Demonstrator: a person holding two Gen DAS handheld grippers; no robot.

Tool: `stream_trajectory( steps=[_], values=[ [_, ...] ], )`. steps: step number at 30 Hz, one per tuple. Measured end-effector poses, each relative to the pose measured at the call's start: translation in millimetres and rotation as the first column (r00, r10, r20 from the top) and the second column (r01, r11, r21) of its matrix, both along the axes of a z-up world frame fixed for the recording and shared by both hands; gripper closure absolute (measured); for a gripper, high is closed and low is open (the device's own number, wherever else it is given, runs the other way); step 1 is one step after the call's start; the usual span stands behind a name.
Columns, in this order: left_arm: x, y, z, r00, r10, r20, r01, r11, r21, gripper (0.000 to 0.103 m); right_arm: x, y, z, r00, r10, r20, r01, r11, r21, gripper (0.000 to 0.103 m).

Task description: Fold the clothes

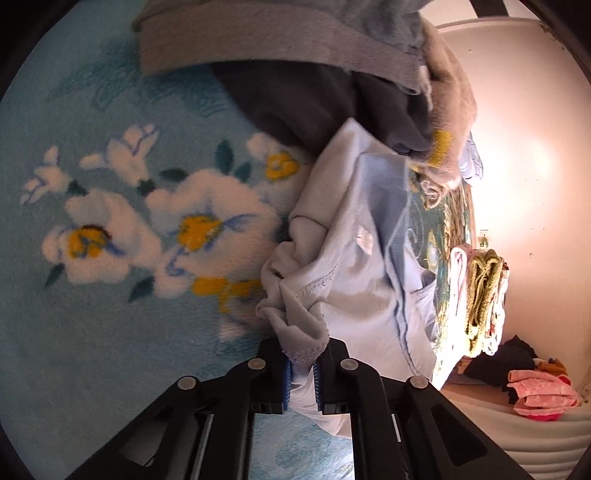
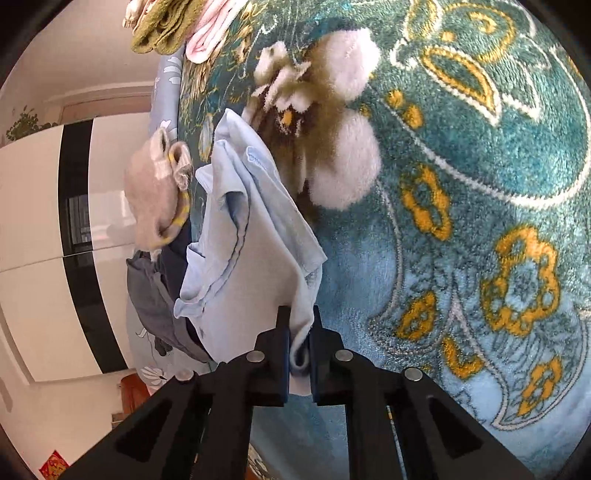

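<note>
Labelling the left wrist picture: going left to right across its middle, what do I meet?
Turquoise floral blanket → pale blue garment → folded olive-green knitted cloth → cream wall.

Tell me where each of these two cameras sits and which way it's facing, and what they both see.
Left wrist: sits on the left gripper, looking along its black fingers down at a fluffy light-blue blanket with white flowers; jaws clamp the crumpled pale-blue cotton shirt.
Right wrist: sits on the right gripper, looking down at a teal plush blanket with gold patterns; jaws clamp the same shirt.
Shared: the shirt, the beige fuzzy garment with a yellow cuff, and the folded olive and pink stack.
</note>
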State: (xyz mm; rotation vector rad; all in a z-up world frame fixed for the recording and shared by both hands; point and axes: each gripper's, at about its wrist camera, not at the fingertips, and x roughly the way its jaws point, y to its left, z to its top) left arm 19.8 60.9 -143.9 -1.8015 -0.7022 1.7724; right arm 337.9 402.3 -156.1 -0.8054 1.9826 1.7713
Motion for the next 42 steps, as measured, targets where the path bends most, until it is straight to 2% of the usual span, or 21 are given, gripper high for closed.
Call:
stream_trajectory(
  steps=[4, 7, 9, 10, 12, 13, 15, 17, 18, 21, 24, 28, 32, 34, 36, 38, 39, 42],
  values=[
    [4, 3, 51, 0.996, -0.046, -0.075, 0.052, 0.996, 0.074, 0.095, 9, 6, 18, 0.997, -0.017, -0.081, 0.018, 1.0, 0.003, 0.097],
    [16, -2, 92, 0.989, -0.083, -0.122, 0.101, 0.984, 0.147, 0.095, 18, 8, 49, 0.984, -0.016, -0.179, 0.025, 0.999, 0.044, 0.097],
    [33, -15, 99, 0.983, -0.117, -0.139, 0.136, 0.982, 0.132, 0.095, 30, 4, 71, 0.972, -0.003, -0.236, 0.022, 0.997, 0.078, 0.097],
    [41, -24, 92, 0.984, -0.135, -0.117, 0.147, 0.983, 0.108, 0.095, 39, 1, 80, 0.967, 0.002, -0.253, 0.023, 0.995, 0.093, 0.097],
    [59, -37, 58, 0.988, -0.155, -0.011, 0.155, 0.987, 0.04, 0.095, 62, -9, 80, 0.971, 0.0, -0.24, 0.024, 0.995, 0.095, 0.097],
    [69, -42, 38, 0.986, -0.159, 0.049, 0.16, 0.987, -0.004, 0.095, 73, -15, 73, 0.978, 0.0, -0.207, 0.017, 0.996, 0.083, 0.097],
    [88, -50, 7, 0.98, -0.161, 0.117, 0.171, 0.982, -0.082, 0.095, 92, -28, 45, 0.996, 0.008, -0.092, -0.005, 1.0, 0.027, 0.097],
    [99, -59, -11, 0.978, -0.125, 0.168, 0.141, 0.986, -0.09, 0.095, 102, -40, 16, 1.0, 0.005, -0.003, -0.005, 0.999, -0.053, 0.097],
    [99, -61, -13, 0.976, -0.123, 0.18, 0.14, 0.986, -0.086, 0.095, 104, -43, 9, 1.0, -0.004, 0.012, 0.005, 0.997, -0.078, 0.097],
    [93, -65, -15, 0.971, -0.132, 0.201, 0.151, 0.985, -0.084, 0.091, 97, -39, 19, 0.999, 0.031, 0.043, -0.029, 0.999, -0.031, 0.097],
    [82, -65, -5, 0.966, -0.191, 0.176, 0.214, 0.97, -0.117, 0.085, 79, -33, 33, 0.984, 0.124, 0.127, -0.133, 0.989, 0.061, 0.093],
    [64, -71, 14, 0.969, -0.238, 0.069, 0.248, 0.932, -0.265, 0.082, 80, -24, 38, 0.964, 0.145, 0.224, -0.178, 0.975, 0.131, 0.092],
    [41, -62, 31, 0.973, -0.229, -0.024, 0.216, 0.946, -0.243, 0.081, 79, -5, 49, 0.96, 0.099, 0.261, -0.153, 0.969, 0.196, 0.089],
    [28, -45, 37, 0.968, -0.241, -0.067, 0.22, 0.949, -0.225, 0.079, 68, 6, 56, 0.963, 0.105, 0.247, -0.162, 0.961, 0.224, 0.082],
    [16, -20, 43, 0.956, -0.273, -0.108, 0.245, 0.945, -0.216, 0.071, 49, 14, 63, 0.962, 0.132, 0.237, -0.193, 0.947, 0.255, 0.077],
    [11, 7, 49, 0.933, -0.332, -0.14, 0.299, 0.931, -0.211, 0.061, 27, 21, 66, 0.958, 0.16, 0.238, -0.225, 0.934, 0.277, 0.072],
    [8, 21, 51, 0.92, -0.361, -0.156, 0.326, 0.922, -0.208, 0.059, 16, 23, 66, 0.955, 0.168, 0.245, -0.236, 0.93, 0.283, 0.071],
    [10, 53, 61, 0.836, -0.481, -0.263, 0.401, 0.864, -0.306, 0.059, -3, 31, 63, 0.946, 0.172, 0.273, -0.254, 0.92, 0.298, 0.071]
  ],
)
